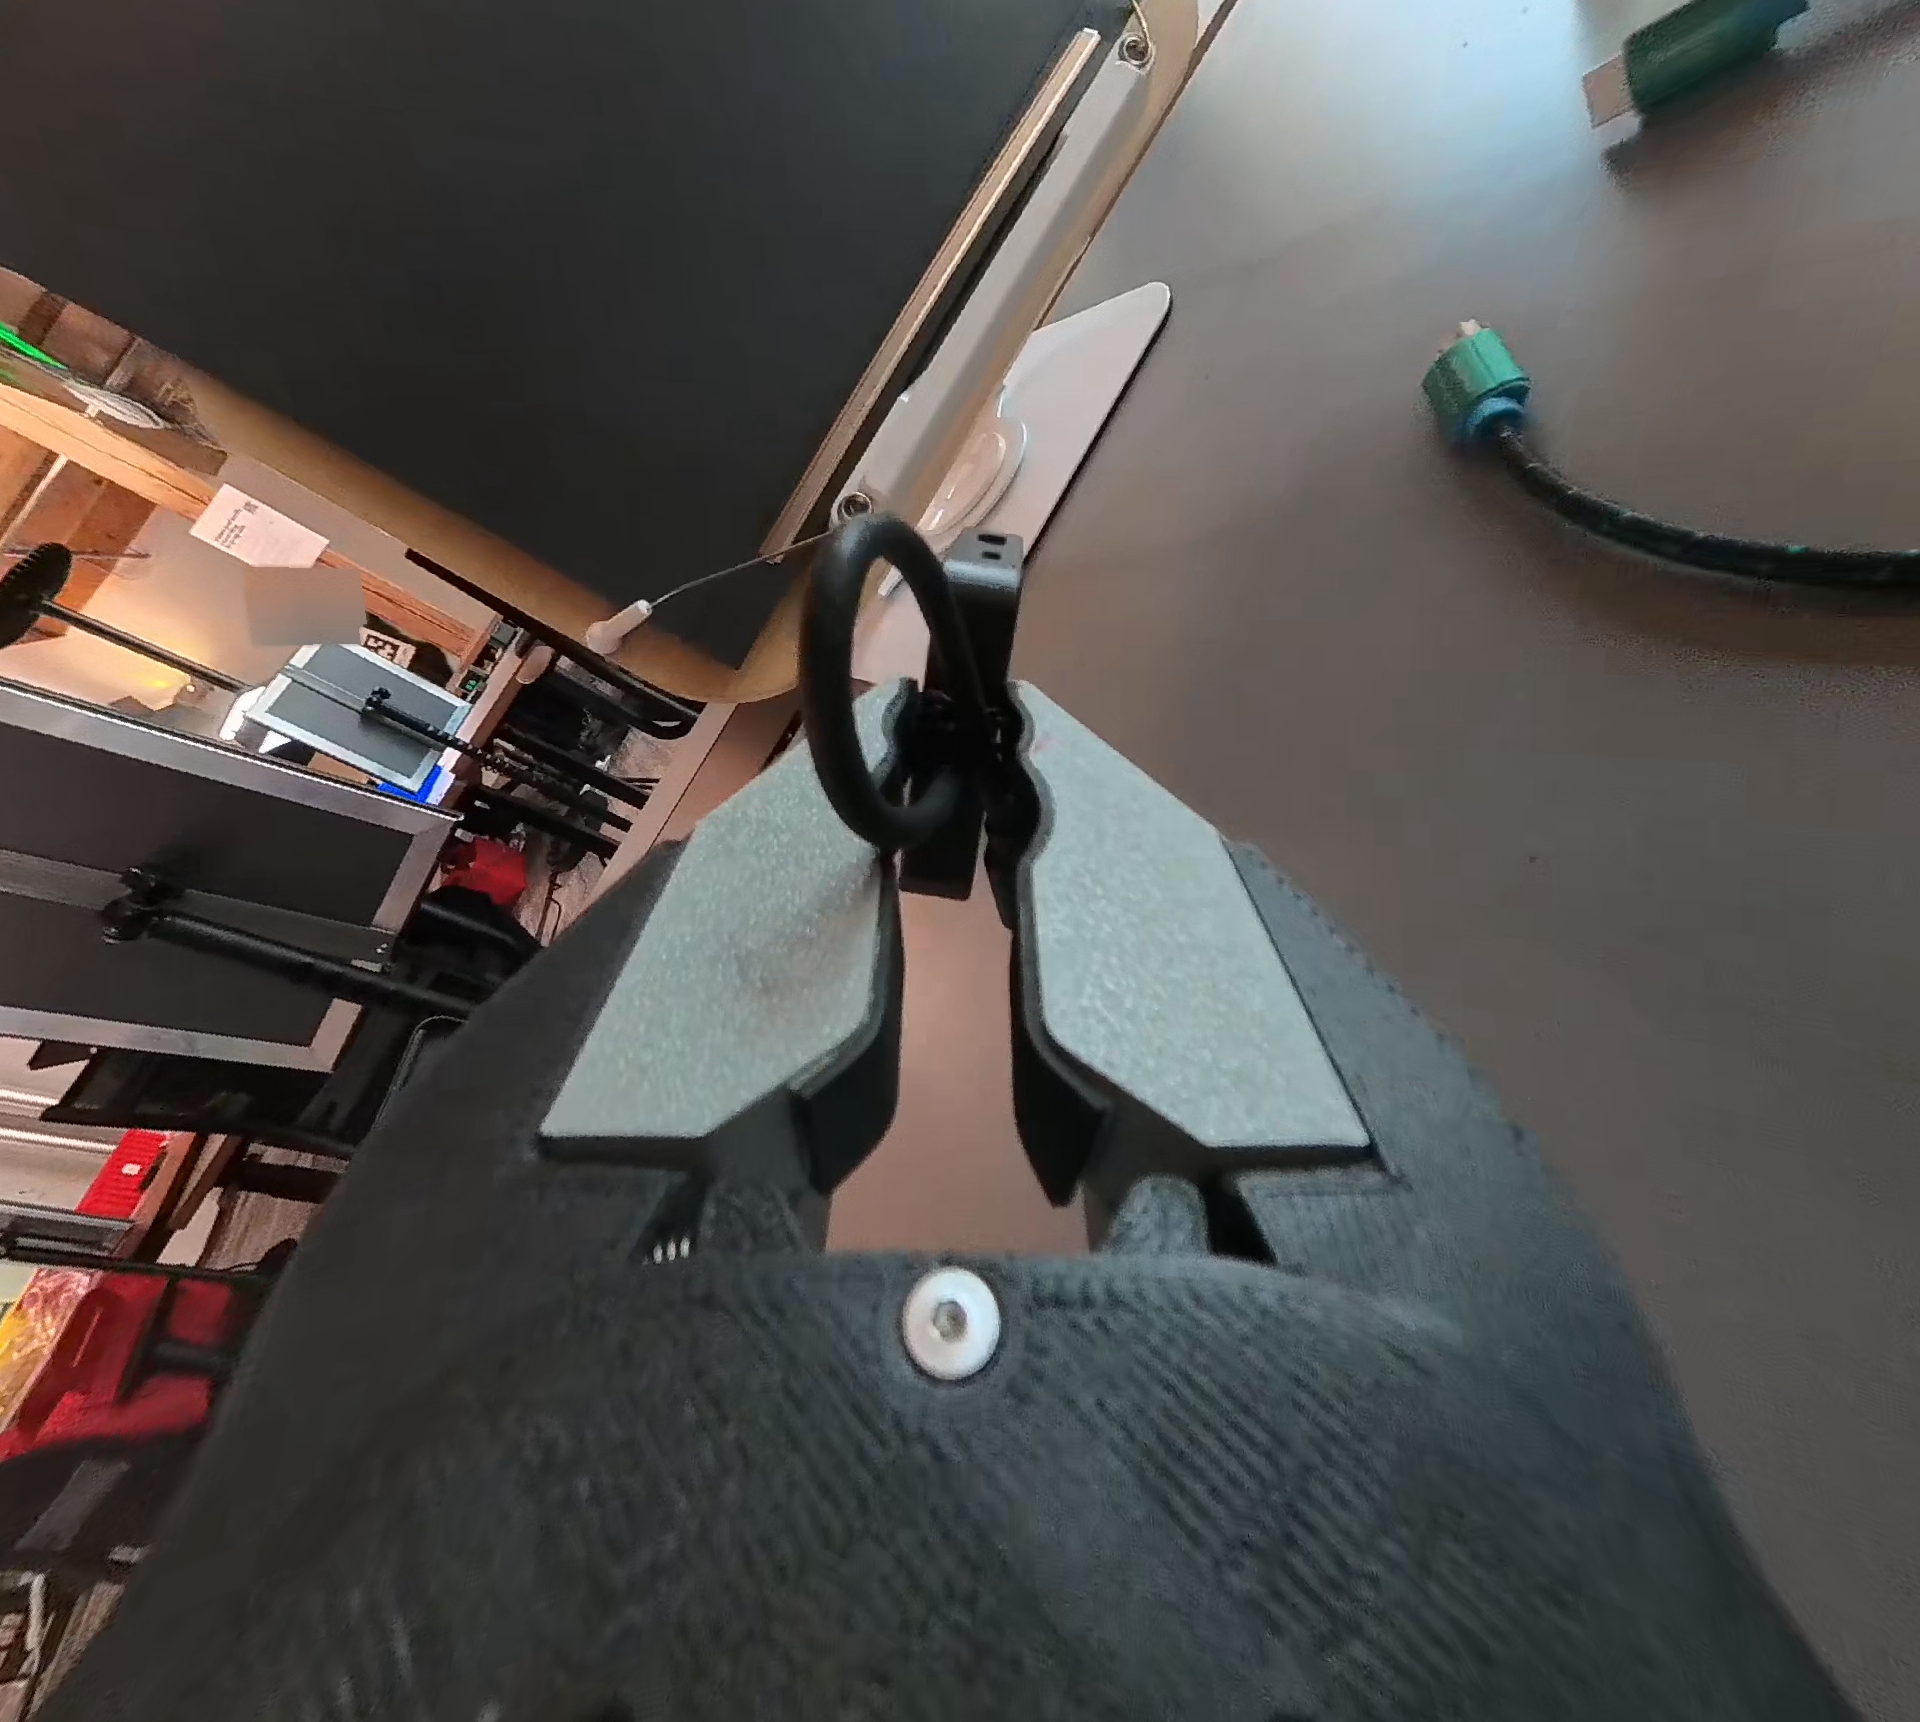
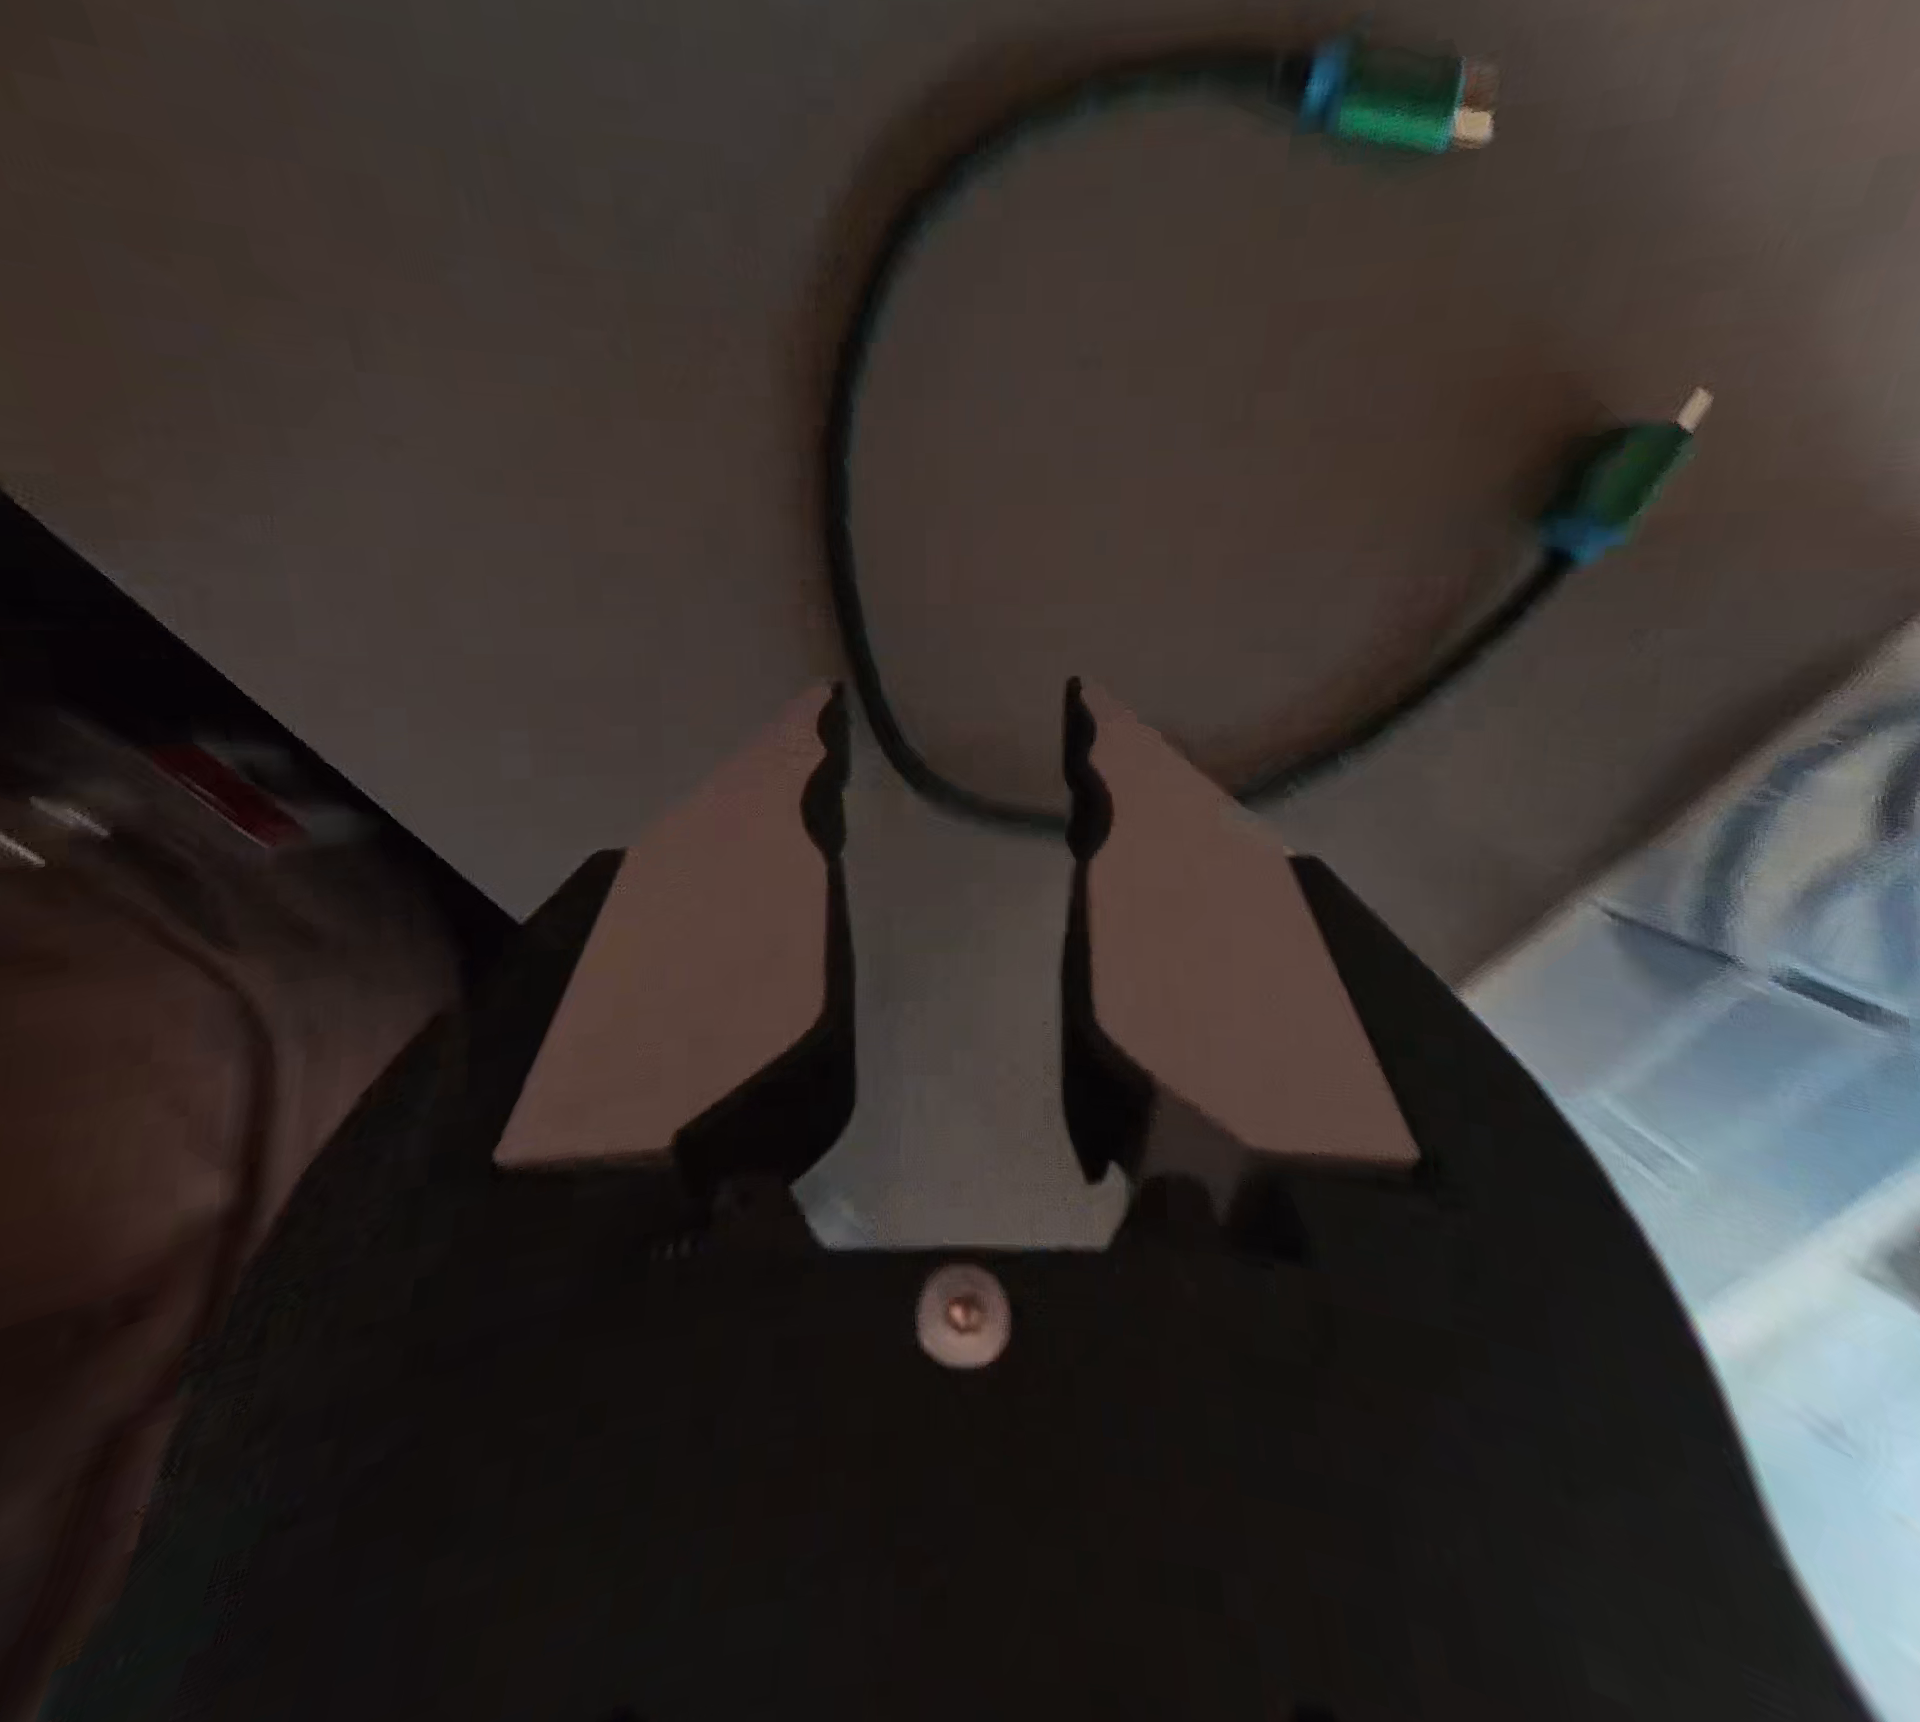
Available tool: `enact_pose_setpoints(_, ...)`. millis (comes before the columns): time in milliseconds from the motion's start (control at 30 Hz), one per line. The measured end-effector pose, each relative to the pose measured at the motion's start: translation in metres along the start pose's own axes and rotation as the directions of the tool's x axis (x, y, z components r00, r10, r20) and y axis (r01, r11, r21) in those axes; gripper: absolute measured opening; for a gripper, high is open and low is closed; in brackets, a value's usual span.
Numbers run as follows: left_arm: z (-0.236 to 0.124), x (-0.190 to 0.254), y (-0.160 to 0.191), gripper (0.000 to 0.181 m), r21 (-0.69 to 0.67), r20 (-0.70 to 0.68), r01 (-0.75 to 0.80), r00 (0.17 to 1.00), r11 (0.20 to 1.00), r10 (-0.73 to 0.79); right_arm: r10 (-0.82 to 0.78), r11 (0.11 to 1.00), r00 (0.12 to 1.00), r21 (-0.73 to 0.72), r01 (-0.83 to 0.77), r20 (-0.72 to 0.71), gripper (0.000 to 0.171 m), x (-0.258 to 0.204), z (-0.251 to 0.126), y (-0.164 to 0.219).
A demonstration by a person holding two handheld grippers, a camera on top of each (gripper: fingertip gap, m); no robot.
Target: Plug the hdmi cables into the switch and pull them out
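The left claw (image 1: 961,737) is pinching a small black box-shaped switch (image 1: 977,623) with a looped black cord (image 1: 847,685), lifting it above the dark brown counter (image 1: 1455,737). The right claw (image 2: 951,737) is hovering with fingers parted and empty, and the dark braided hdmi cable with green plugs (image 2: 852,446) is lying on the counter just beyond its tips.

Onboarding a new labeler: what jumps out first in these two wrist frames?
In the left wrist view, the left gripper is shut on a small black switch with a looped black cord, held up in front of a big dark monitor. In the right wrist view, the right gripper hangs open above a dark HDMI cable curled on the brown table, both green plugs unplugged.
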State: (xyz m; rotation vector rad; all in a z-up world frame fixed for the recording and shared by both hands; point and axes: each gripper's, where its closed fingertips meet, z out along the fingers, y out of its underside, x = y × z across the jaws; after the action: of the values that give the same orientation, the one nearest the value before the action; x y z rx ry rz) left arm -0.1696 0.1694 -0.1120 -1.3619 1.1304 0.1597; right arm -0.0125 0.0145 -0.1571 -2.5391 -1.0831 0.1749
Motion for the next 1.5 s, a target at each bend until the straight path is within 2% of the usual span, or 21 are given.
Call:
enact_pose_setpoints(33,0.000,0.000,0.000,0.014,-0.002,0.001,-0.002,1.000,1.000,0.002,0.068,0.995,0.996,0.067,-0.072,0.054,0.053,-0.004,0.004,-0.014)
enact_pose_setpoints(100,0.000,0.001,0.000,0.014,0.000,0.006,-0.008,1.000,1.000,0.008,0.195,0.967,0.976,0.149,-0.208,0.101,0.075,0.000,0.019,-0.037)
enact_pose_setpoints(200,-0.001,0.000,-0.005,0.014,0.027,0.019,-0.015,1.000,1.000,0.014,0.349,0.893,0.933,0.271,-0.359,0.084,0.086,0.024,0.050,-0.071)
enact_pose_setpoints(300,-0.004,-0.001,-0.009,0.014,0.044,0.034,-0.041,0.999,0.998,0.040,0.467,0.842,0.883,0.285,-0.458,0.039,0.094,0.053,0.084,-0.091)
enact_pose_setpoints(400,-0.004,-0.001,-0.009,0.014,0.039,0.046,-0.076,0.996,0.996,0.074,0.478,0.839,0.875,0.331,-0.431,-0.071,0.075,0.082,0.099,-0.105)
enact_pose_setpoints(433,-0.005,-0.001,-0.010,0.014,0.040,0.043,-0.074,0.996,0.996,0.072,0.462,0.847,0.884,0.335,-0.413,-0.077,0.058,0.085,0.102,-0.110)
enact_pose_setpoints(467,-0.005,-0.001,-0.010,0.014,0.041,0.042,-0.071,0.997,0.997,0.070,0.409,0.868,0.912,0.324,-0.377,-0.035,0.033,0.078,0.105,-0.118)
enact_pose_setpoints(533,-0.006,-0.004,-0.009,0.014,0.040,0.051,-0.073,0.996,0.997,0.071,0.240,0.917,0.961,0.293,-0.270,0.135,0.027,0.042,0.108,-0.134)
enact_pose_setpoints(600,-0.008,-0.009,-0.007,0.014,0.038,0.059,-0.072,0.996,0.997,0.070,0.036,0.957,0.959,0.266,-0.113,0.280,0.024,0.003,0.101,-0.138)
enact_pose_setpoints(633,-0.009,-0.011,-0.006,0.014,0.038,0.061,-0.069,0.996,0.997,0.066,-0.052,0.959,0.944,0.281,-0.043,0.324,0.020,-0.012,0.092,-0.137)
enact_pose_setpoints(700,-0.010,-0.016,-0.003,0.014,0.039,0.067,-0.060,0.996,0.997,0.058,-0.167,0.954,0.931,0.293,0.069,0.325,0.018,-0.026,0.075,-0.131)
enact_pose_setpoints(767,-0.011,-0.018,-0.003,0.014,0.052,0.067,-0.059,0.996,0.997,0.055,-0.155,0.956,0.956,0.280,0.081,0.250,0.025,-0.019,0.065,-0.124)
enact_pose_setpoints(867,-0.012,-0.015,-0.007,0.014,0.079,0.066,-0.100,0.993,0.992,0.095,0.029,0.979,0.982,0.195,-0.066,0.188,0.050,-0.015,0.065,-0.101)
enact_pose_setpoints(933,-0.012,-0.009,-0.010,0.014,0.096,0.059,-0.141,0.989,0.985,0.136,0.118,0.972,0.974,0.176,-0.153,0.193,0.044,-0.033,0.070,-0.083)
enact_pose_setpoints(1033,-0.012,-0.001,-0.014,0.014,0.121,0.050,-0.189,0.982,0.974,0.184,0.136,0.951,0.959,0.240,-0.197,0.250,0.061,-0.075,0.076,-0.077)
enact_pose_setpoints(1100,-0.012,0.001,-0.014,0.013,0.121,0.056,-0.218,0.975,0.968,0.213,0.103,0.944,0.974,0.289,-0.159,0.201,0.059,-0.086,0.078,-0.080)
enact_pose_setpoints(1167,-0.013,0.002,-0.016,0.014,0.127,0.073,-0.250,0.967,0.960,0.243,0.093,0.949,0.993,0.296,-0.110,0.071,0.055,-0.075,0.084,-0.083)
enact_pose_setpoints(1233,-0.015,0.001,-0.019,0.014,0.143,0.087,-0.263,0.964,0.954,0.252,0.082,0.947,0.996,0.307,-0.089,0.037,0.054,-0.074,0.087,-0.088)
enact_pose_setpoints(1300,-0.017,0.000,-0.021,0.014,0.157,0.097,-0.262,0.964,0.952,0.249,0.071,0.942,0.997,0.330,-0.058,-0.027,0.041,-0.068,0.090,-0.092)
enact_pose_setpoints(1400,-0.017,0.002,-0.022,0.013,0.165,0.100,-0.280,0.959,0.946,0.266,0.057,0.921,0.998,0.388,-0.039,-0.036,0.009,-0.070,0.091,-0.097)
enact_pose_setpoints(1500,-0.017,0.010,-0.025,0.013,0.172,0.100,-0.330,0.943,0.928,0.317,0.041,0.915,0.999,0.403,-0.023,-0.034,0.008,-0.068,0.091,-0.096)
